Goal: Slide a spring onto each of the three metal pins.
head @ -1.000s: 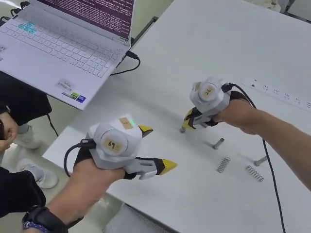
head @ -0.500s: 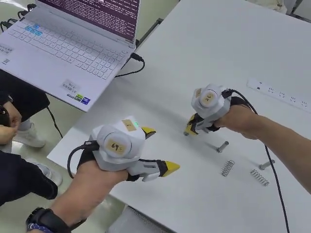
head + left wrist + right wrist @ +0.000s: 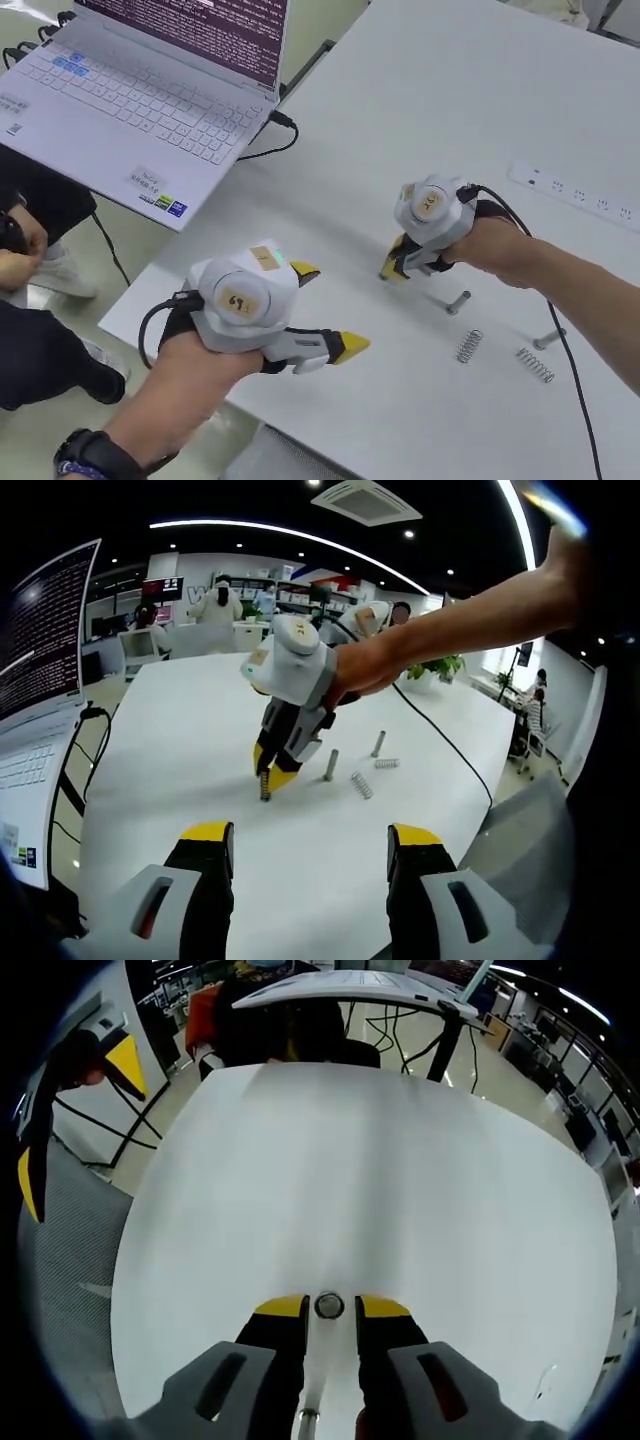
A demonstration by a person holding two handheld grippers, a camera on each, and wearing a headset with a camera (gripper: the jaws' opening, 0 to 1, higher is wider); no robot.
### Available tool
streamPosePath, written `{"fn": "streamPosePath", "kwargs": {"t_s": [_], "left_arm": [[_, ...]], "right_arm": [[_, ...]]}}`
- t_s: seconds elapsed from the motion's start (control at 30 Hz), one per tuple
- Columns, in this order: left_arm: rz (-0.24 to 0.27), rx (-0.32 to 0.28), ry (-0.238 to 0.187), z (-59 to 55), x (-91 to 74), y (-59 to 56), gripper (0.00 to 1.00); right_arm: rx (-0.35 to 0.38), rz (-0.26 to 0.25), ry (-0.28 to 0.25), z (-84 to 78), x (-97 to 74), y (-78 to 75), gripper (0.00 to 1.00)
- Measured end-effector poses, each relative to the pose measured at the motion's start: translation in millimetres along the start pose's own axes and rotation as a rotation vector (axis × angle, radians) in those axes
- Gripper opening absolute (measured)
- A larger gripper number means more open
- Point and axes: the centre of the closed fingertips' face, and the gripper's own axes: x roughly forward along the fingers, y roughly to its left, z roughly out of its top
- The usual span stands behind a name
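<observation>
**Springs lie loose as two grippers work a white worktop**

Just off centre at 4 o'clock, the right gripper (image 3: 392,268) points its yellow tips down onto the white worktop (image 3: 430,90). Its jaws are drawn close about a pin (image 3: 383,275) that barely shows. At 6 o'clock the left gripper (image 3: 327,308) hovers with its jaws spread wide and empty. Farther out at 4 o'clock lie a second pin (image 3: 458,302), a third pin (image 3: 548,339), a near spring (image 3: 468,346) and a far spring (image 3: 534,365), none touching. An open laptop (image 3: 150,100) sits at 10 o'clock, and a power strip (image 3: 575,193) at 3 o'clock.
</observation>
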Motion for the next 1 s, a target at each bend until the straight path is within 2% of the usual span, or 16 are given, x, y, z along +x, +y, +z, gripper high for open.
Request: {"fn": "streamPosePath", "kwargs": {"t_s": [0.3, 0.6, 0.8, 1.0], "left_arm": [[-0.002, 0.005, -0.004, 1.9, -1.3, -1.3, 0.58], [0.001, 0.008, -0.011, 5.3, -3.4, -3.0, 0.58], [0.005, 0.011, -0.014, 7.3, -5.9, -3.9, 0.58], [0.010, 0.011, -0.018, 10.7, -7.1, -3.2, 0.58]], "right_arm": [[0.016, -0.025, 0.003, -8.2, -11.9, -0.3, 0.24], [0.042, -0.067, -0.026, -7.4, -29.0, 0.8, 0.29], [0.072, -0.104, -0.062, -7.0, -41.0, -1.1, 0.31], [0.113, -0.138, -0.120, -5.5, -54.8, 0.2, 0.32]]}}
